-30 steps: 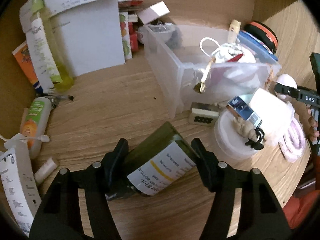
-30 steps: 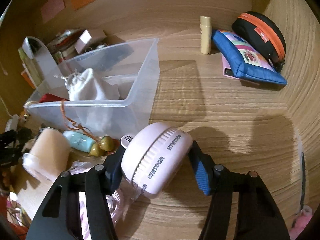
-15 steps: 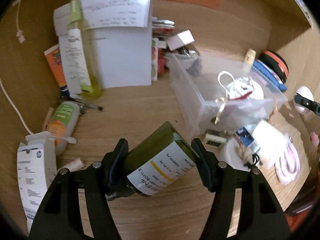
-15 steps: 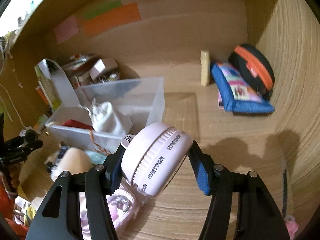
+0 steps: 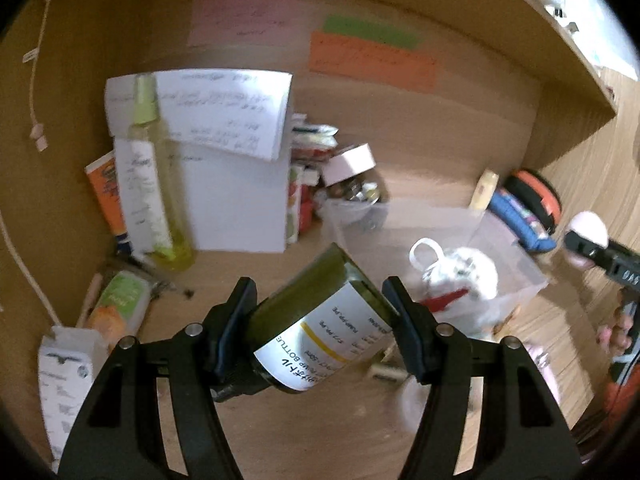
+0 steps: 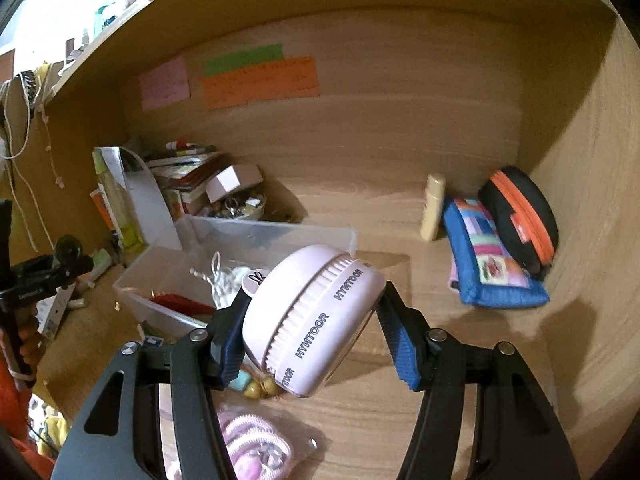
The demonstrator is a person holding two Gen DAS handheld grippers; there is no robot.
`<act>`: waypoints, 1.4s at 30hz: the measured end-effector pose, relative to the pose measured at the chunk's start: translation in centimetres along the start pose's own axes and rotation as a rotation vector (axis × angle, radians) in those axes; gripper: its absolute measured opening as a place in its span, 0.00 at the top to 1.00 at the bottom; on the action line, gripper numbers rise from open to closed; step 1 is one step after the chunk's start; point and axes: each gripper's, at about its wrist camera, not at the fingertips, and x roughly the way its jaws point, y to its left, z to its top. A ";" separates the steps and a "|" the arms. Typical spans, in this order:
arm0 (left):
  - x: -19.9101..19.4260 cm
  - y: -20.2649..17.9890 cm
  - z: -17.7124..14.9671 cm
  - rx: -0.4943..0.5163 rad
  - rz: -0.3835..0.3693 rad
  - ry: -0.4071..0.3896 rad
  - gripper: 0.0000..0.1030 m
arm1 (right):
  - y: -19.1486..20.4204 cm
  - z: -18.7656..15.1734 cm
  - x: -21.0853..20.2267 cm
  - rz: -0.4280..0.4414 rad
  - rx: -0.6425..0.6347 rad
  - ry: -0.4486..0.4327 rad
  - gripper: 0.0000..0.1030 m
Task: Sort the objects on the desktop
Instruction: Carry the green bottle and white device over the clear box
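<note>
My left gripper (image 5: 320, 320) is shut on a dark green bottle (image 5: 316, 316) with a white label, held tilted above the wooden desk. My right gripper (image 6: 314, 328) is shut on a round pink HYNTOOR device (image 6: 316, 320), lifted above the desk; it also shows in the left wrist view (image 5: 588, 232) at the far right. A clear plastic bin (image 6: 264, 240) with a white drawstring pouch (image 5: 472, 272) and a red item sits between both grippers, below and beyond them.
A tall yellow-green spray bottle (image 5: 148, 168), white papers (image 5: 236, 184), tubes and boxes stand at back left. A blue pouch (image 6: 488, 256), a black-orange case (image 6: 520, 216) and a cream tube (image 6: 434, 206) lie at back right. A pink cable packet (image 6: 248, 444) lies near the front.
Both grippers have risen and pulled back from the desk with their objects still held; the bin and clutter now look lower and farther, and the back wall's sticky notes show.
</note>
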 end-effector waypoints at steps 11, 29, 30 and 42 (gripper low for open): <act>2.0 -3.1 3.5 0.044 -0.077 -0.030 0.37 | 0.8 1.9 3.1 0.038 -0.061 0.008 0.45; 9.3 -6.3 4.3 0.046 -0.208 0.108 0.37 | 3.6 2.4 10.7 0.053 -0.152 0.105 0.46; 9.5 -6.7 4.2 0.058 -0.203 0.114 0.37 | 3.4 2.2 11.1 0.056 -0.146 0.117 0.46; 12.3 -7.5 2.5 0.091 -0.184 0.195 0.37 | 3.0 0.8 13.3 0.082 -0.128 0.199 0.46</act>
